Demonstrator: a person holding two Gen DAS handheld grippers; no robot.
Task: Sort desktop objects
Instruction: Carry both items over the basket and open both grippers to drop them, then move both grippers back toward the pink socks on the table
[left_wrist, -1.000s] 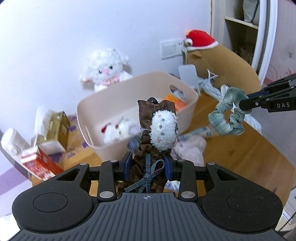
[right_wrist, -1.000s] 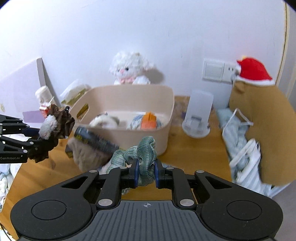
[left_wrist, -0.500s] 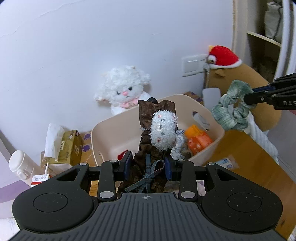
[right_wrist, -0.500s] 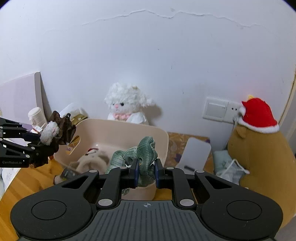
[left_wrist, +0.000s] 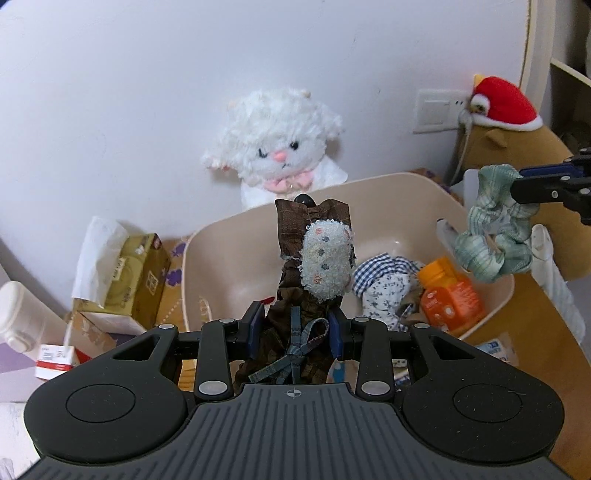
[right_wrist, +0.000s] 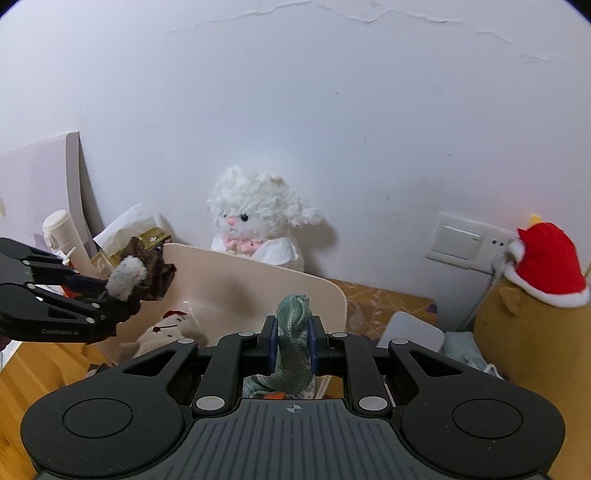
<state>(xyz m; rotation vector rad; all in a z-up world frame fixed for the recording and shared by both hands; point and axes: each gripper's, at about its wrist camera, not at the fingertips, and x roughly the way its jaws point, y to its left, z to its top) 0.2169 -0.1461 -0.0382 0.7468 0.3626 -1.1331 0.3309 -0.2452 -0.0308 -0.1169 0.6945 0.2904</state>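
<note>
My left gripper (left_wrist: 294, 332) is shut on a brown plaid hair bow with a fuzzy white patch (left_wrist: 310, 266) and holds it above the near side of the beige bin (left_wrist: 388, 192). It also shows in the right wrist view (right_wrist: 142, 275) over the bin's left rim. My right gripper (right_wrist: 291, 341) is shut on a green plaid scrunchie (right_wrist: 293, 347), held above the bin's right rim (right_wrist: 332, 291). The scrunchie also shows in the left wrist view (left_wrist: 495, 236). The bin holds an orange bottle (left_wrist: 448, 297), a checked cloth (left_wrist: 384, 280) and a small plush (right_wrist: 166, 328).
A white plush lamb (left_wrist: 277, 147) sits behind the bin against the wall. A tissue box (left_wrist: 125, 273), a white bottle (left_wrist: 18, 314) and a red carton (left_wrist: 55, 360) stand at the left. A brown plush with a red hat (right_wrist: 543, 288) stands at the right.
Both grippers have risen and moved forward over the bin, each still holding its item. The bin now lies closer below them.
</note>
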